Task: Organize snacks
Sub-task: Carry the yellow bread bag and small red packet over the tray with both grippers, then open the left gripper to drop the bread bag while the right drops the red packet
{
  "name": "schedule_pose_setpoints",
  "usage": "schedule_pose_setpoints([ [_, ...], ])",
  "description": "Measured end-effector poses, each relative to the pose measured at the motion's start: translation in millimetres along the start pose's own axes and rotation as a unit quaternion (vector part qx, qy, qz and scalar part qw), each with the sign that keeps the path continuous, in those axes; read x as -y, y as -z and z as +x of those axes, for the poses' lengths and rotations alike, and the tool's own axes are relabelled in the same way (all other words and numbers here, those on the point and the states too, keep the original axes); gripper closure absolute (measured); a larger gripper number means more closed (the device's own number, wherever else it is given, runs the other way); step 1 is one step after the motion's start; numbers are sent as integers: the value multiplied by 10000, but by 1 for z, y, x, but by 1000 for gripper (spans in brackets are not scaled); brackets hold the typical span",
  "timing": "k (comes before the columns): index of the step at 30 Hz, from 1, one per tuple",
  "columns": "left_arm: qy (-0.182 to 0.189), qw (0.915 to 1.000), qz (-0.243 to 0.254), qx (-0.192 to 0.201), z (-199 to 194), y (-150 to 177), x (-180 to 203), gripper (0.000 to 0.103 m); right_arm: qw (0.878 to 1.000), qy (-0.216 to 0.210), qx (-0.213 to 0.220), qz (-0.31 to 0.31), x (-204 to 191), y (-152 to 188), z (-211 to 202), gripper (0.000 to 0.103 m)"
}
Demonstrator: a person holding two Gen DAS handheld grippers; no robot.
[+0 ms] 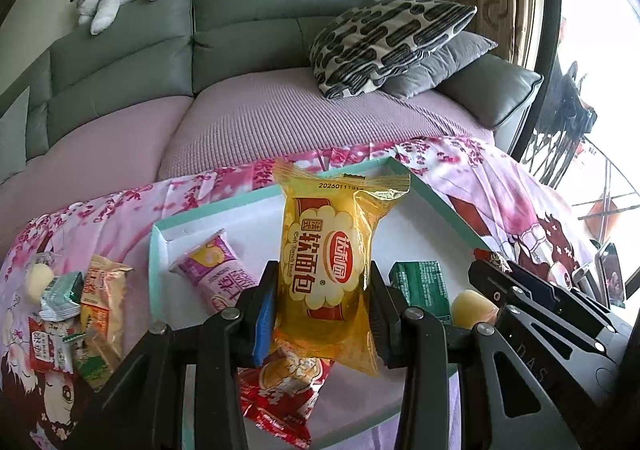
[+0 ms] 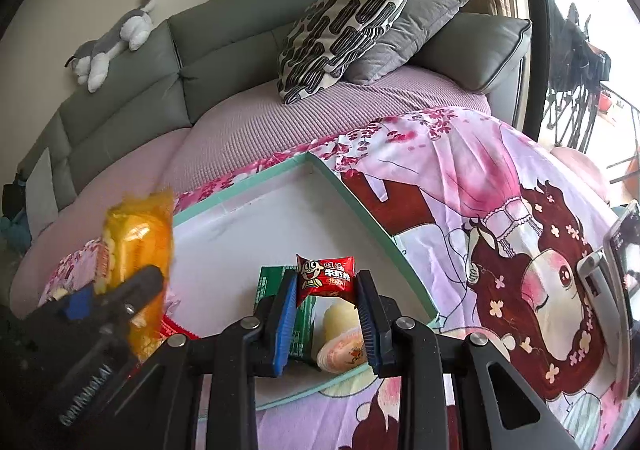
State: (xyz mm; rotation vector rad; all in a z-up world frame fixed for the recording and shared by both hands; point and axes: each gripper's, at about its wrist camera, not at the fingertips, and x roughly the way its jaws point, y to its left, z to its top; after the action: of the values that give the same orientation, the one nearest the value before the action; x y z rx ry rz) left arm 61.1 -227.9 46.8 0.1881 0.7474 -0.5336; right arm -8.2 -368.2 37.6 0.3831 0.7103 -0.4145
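A grey-green sofa (image 1: 240, 33) with two cushions (image 1: 396, 45) stands against a pale wall beside a bright, curtained window (image 1: 592, 9).

A small red candy packet (image 2: 326, 278) is clamped upright between the blue pads of the right gripper (image 2: 325, 304), above a teal-rimmed white tray (image 2: 360, 205) laid on a pink cartoon cloth (image 2: 460, 177). Beneath it, a green box (image 2: 269, 282) and a jelly cup (image 2: 340, 346) are seen in the tray. At the left, a yellow bread bag (image 2: 134, 250) is held by the left gripper (image 2: 108, 302), slightly blurred.
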Motion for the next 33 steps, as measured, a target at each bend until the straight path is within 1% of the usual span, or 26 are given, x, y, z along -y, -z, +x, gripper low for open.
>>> schedule_pose_setpoints([
  [8, -8, 10000, 53, -40, 18, -4, 6, 61, 9999, 133, -88, 18, 3, -4, 14, 72],
  [18, -24, 9998, -49, -182, 41, -3, 2, 61, 9993, 263, -251, 64, 7, -7, 32, 72],
  [27, -27, 9998, -68, -181, 44, -4, 1, 61, 9986, 365, -367, 98, 11, -5, 40, 72],
  [29, -36, 9998, -80, -169, 44, -5, 0, 59, 9986, 370, -385, 60, 10, -4, 41, 69],
  [31, -59, 9999, -69, -135, 42, -6, 0, 49, 9984, 410, -399, 1, 8, -4, 41, 69],
  [33, -68, 9999, -76, -105, 39, -7, -2, 47, 9983, 432, -397, -35, 6, -3, 42, 69],
])
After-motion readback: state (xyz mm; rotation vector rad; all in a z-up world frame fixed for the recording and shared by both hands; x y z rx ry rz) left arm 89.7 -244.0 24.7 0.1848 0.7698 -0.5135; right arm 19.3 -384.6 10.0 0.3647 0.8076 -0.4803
